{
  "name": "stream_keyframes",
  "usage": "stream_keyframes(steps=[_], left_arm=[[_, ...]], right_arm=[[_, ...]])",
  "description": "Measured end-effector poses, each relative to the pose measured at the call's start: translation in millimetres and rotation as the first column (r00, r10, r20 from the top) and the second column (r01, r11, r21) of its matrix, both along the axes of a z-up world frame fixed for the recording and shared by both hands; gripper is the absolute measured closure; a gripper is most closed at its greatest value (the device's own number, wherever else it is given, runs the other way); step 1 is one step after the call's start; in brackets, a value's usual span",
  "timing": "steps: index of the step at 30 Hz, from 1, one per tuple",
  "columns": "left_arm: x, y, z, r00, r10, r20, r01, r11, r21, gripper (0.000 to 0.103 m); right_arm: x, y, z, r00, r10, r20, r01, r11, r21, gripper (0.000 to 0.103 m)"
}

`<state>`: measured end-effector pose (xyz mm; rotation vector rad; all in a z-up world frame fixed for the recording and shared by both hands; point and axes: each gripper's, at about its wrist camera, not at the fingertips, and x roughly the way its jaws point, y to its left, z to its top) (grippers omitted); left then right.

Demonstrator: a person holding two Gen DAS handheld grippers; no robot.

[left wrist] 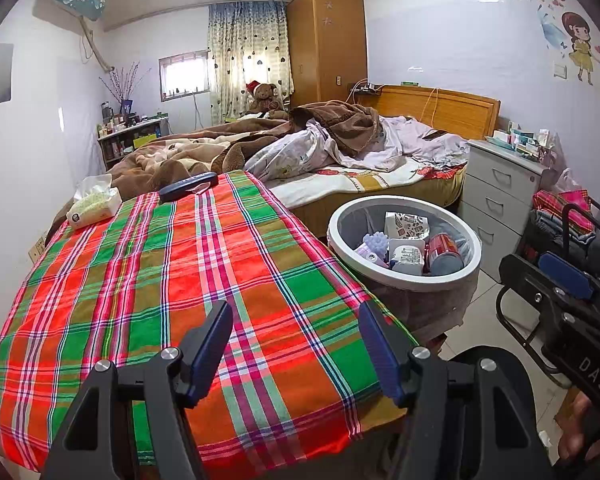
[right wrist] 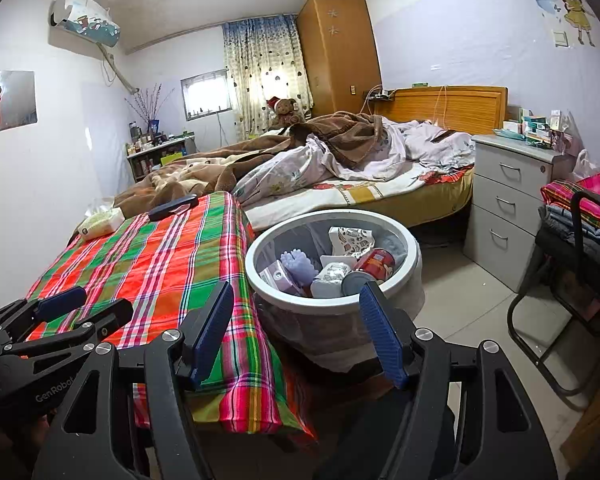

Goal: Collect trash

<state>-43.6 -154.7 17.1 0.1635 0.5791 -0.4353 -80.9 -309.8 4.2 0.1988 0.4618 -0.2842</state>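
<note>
Left wrist view shows my left tool (left wrist: 296, 344) held above the plaid-covered surface (left wrist: 160, 280), fingers spread wide with nothing between them. My right tool (right wrist: 296, 332) is spread and empty too, poised over the gap between the surface's edge and the trash bin (right wrist: 380, 292).

The bin stands on the floor just beside the surface — sensibly placed, I think, so anything lifted off the cloth needs only a short carry sideways. Inside lie a red can (right wrist: 374, 264), a purple spiky ball (right wrist: 296, 264), a printed carton (right wrist: 350, 238) and a white container (right wrist: 330, 276), so the trash looks already gathered.

On the cloth's far end I see only a tissue pack (left wrist: 94, 206) and a dark blue case (left wrist: 188, 187) — neither reads as rubbish to me. I judge the collecting nearly or fully done, both tools idling empty.
</note>
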Motion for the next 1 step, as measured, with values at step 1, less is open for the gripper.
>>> stream_keyframes(steps=[1], left_arm=[[0.4,0.3,-0.7,1.000,0.000,0.000,0.000,1.000,0.001,0.038]], right_arm=[[0.1,0.3,0.1,1.000,0.000,0.000,0.000,1.000,0.000,0.036]])
